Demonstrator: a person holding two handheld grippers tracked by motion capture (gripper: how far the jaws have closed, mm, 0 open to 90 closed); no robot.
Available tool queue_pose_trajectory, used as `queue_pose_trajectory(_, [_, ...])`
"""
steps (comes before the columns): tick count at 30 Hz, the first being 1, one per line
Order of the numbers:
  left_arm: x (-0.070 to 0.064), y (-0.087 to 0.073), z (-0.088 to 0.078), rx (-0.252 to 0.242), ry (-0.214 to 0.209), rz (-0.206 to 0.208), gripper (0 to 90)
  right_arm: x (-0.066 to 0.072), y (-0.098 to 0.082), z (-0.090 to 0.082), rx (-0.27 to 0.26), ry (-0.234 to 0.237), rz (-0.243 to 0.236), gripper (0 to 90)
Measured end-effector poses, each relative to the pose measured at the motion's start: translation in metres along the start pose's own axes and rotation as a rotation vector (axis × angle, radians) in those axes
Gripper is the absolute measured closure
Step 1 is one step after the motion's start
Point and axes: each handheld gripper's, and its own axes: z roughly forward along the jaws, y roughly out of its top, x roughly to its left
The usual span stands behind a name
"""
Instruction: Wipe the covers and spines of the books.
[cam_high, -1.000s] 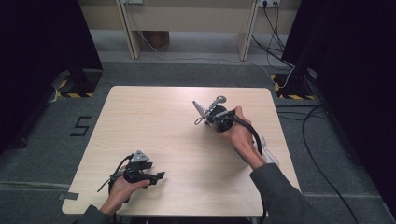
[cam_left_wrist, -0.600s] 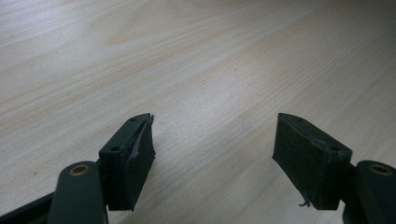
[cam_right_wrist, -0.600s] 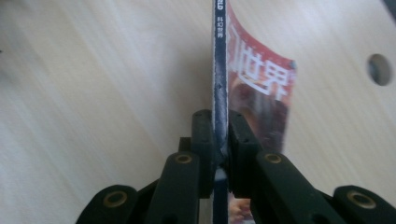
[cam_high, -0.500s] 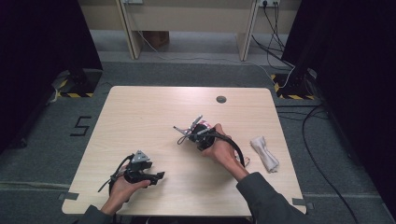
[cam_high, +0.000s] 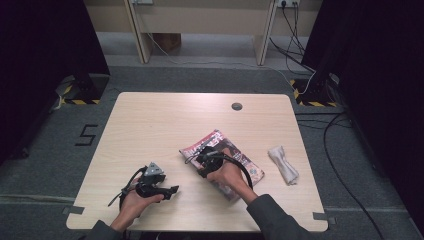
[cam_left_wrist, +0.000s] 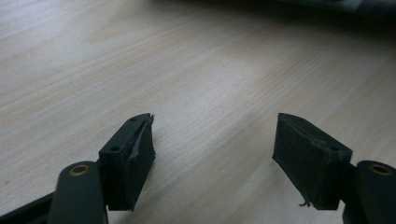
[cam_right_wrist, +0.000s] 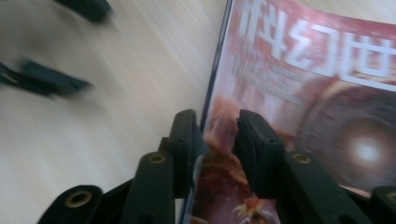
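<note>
In the high view, the right tool (cam_high: 202, 162) lies low at the centre of the frame over a red magazine (cam_high: 245, 162) that rests flat on the tabletop (cam_high: 165, 120); its jaws have just been opening. The left tool (cam_high: 172, 190) sits at lower left, near the tabletop's front edge, well apart from the magazine. A folded white cloth (cam_high: 284, 164) lies right of the magazine, near the right edge. The upper half of the tabletop is bare wood.

In the left gripper view, the left tool (cam_left_wrist: 212, 154) stands released, jaws wide, bare wood between them.

In the right gripper view, the right tool (cam_right_wrist: 217, 135) straddles the magazine's (cam_right_wrist: 317, 93) left edge at lower centre, a narrow gap between the jaws; the pads look slack rather than clamped. Bare tabletop (cam_right_wrist: 116, 93) spreads to the left
</note>
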Motion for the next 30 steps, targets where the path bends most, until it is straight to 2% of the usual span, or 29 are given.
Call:
queue_pose_trajectory(3, [0.001, -0.001, -0.001, -0.007, 0.005, -0.011, 28.2, -0.005, -0.007, -0.004, -0.025, -0.005, -0.005, 61.8])
queue_pose_trajectory(4, [0.001, 0.000, -0.002, -0.014, 0.010, -0.013, 28.3, -0.009, -0.009, -0.006, -0.040, -0.003, 0.009, 60.2])
queue_pose_trajectory(6, [0.000, 0.001, -0.002, -0.030, 0.008, -0.016, 28.4, -0.020, -0.016, -0.014, -0.072, -0.031, 0.061, 53.7])
queue_pose_trajectory(8, [-0.003, 0.002, 0.000, -0.043, 0.013, -0.012, 27.8, -0.032, -0.025, -0.019, -0.084, -0.057, 0.092, 48.7])
queue_pose_trajectory(11, [-0.010, 0.004, 0.004, -0.056, -0.003, -0.024, 25.9, -0.048, -0.041, -0.025, -0.095, -0.105, 0.118, 43.6])
queue_pose_trajectory(14, [-0.021, 0.007, 0.010, -0.067, -0.008, -0.005, 25.8, -0.063, -0.055, -0.030, -0.116, -0.137, 0.162, 40.3])
queue_pose_trajectory(17, [-0.031, 0.012, 0.019, -0.078, -0.030, 0.017, 25.6, -0.077, -0.072, -0.033, -0.117, -0.178, 0.195, 37.4])
queue_pose_trajectory(19, [-0.037, 0.016, 0.025, -0.090, -0.027, 0.027, 25.6, -0.085, -0.083, -0.035, -0.119, -0.199, 0.212, 36.7])
queue_pose_trajectory(23, [-0.045, 0.025, 0.037, -0.095, -0.041, 0.019, 25.5, -0.099, -0.107, -0.039, -0.113, -0.202, 0.266, 35.5])
queue_pose_trajectory(25, [-0.048, 0.029, 0.043, -0.101, -0.045, -0.009, 25.8, -0.103, -0.117, -0.039, -0.110, -0.197, 0.286, 35.2])
queue_pose_trajectory(28, [-0.048, 0.034, 0.053, -0.083, -0.051, -0.020, 26.2, -0.106, -0.131, -0.036, -0.109, -0.198, 0.312, 35.0])
queue_pose_trajectory(30, [-0.046, 0.037, 0.056, -0.095, -0.042, -0.034, 26.8, -0.106, -0.138, -0.036, -0.141, -0.163, 0.347, 36.6])
